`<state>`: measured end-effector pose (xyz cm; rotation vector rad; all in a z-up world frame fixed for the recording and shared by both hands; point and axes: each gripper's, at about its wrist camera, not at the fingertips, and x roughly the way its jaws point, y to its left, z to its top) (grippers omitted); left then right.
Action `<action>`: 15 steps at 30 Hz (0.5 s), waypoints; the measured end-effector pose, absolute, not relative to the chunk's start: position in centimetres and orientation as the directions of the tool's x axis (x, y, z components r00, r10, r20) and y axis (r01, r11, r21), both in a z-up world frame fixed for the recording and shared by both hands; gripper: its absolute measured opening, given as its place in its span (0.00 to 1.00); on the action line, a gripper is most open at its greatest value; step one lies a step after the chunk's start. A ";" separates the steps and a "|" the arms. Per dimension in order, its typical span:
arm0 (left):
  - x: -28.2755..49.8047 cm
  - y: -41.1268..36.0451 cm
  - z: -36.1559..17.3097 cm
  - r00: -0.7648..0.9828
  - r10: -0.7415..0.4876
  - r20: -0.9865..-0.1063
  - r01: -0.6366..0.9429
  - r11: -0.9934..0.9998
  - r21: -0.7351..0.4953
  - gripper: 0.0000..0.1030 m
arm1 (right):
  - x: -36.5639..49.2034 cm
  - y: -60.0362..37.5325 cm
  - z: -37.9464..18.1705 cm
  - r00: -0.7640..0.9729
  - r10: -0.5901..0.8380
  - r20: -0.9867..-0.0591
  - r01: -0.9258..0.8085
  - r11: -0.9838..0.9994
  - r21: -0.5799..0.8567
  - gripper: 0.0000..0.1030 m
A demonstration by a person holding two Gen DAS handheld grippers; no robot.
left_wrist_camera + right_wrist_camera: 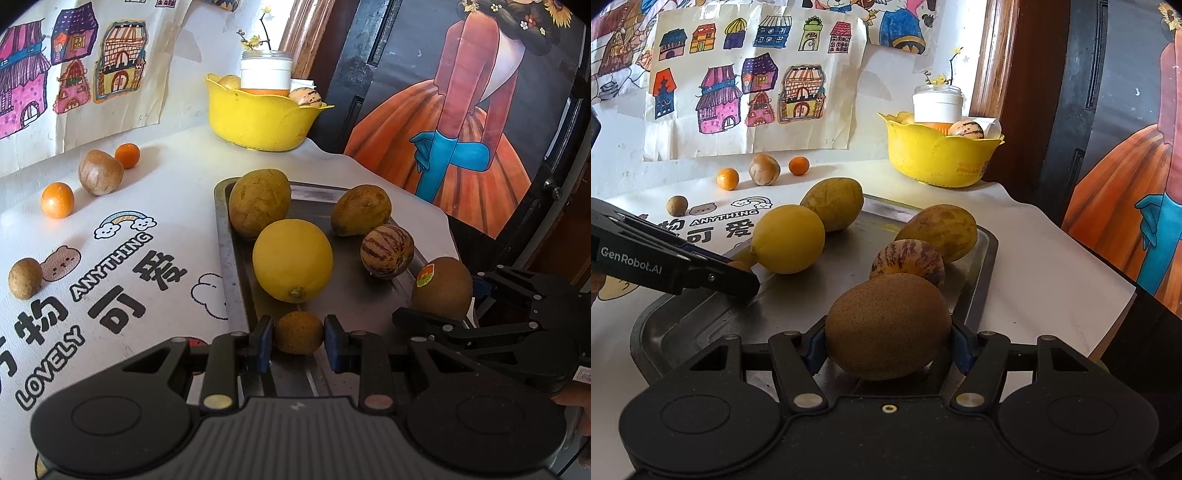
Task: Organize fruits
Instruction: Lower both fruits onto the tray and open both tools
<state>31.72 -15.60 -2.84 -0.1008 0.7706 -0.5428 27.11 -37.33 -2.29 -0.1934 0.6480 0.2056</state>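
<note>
A dark metal tray (354, 295) (982, 258) holds a yellow lemon (292, 260) (788, 239), two green-yellow fruits (259, 202) (361, 210), and a striped melon-like fruit (386, 251) (907, 260). My left gripper (298, 338) is shut on a small brown fruit (298, 332) over the tray's near edge; it also shows in the right wrist view (738, 280). My right gripper (888, 349) is shut on a kiwi (888, 326) (442, 288) with a sticker, at the tray's right edge.
On the printed tablecloth (129, 280) lie two small oranges (57, 199) (127, 156), a brown fruit (100, 172) and a small brown fruit (25, 278). A yellow bowl (258, 114) (938, 155) with fruit and a white jar stands at the back. Drawings hang on the wall.
</note>
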 end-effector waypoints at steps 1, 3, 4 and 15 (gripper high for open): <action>31.7 -15.6 -2.8 0.587 -0.501 -0.636 0.429 0.859 -0.280 0.31 | 27.1 -37.3 -2.3 0.778 0.129 -0.615 -0.249 0.962 -0.114 0.63; 31.7 -15.6 -2.8 0.587 -0.501 -0.636 0.429 0.859 -0.280 0.31 | 27.1 -37.3 -2.3 0.777 0.130 -0.615 -0.250 0.962 -0.112 0.63; 31.7 -15.6 -2.8 0.588 -0.501 -0.635 0.429 0.859 -0.280 0.31 | 27.1 -37.3 -2.4 0.776 0.132 -0.617 -0.251 0.962 -0.110 0.63; 31.7 -15.6 -2.8 0.587 -0.499 -0.637 0.427 0.860 -0.280 0.32 | 27.1 -37.2 -2.6 0.773 0.133 -0.620 -0.246 0.964 -0.099 0.64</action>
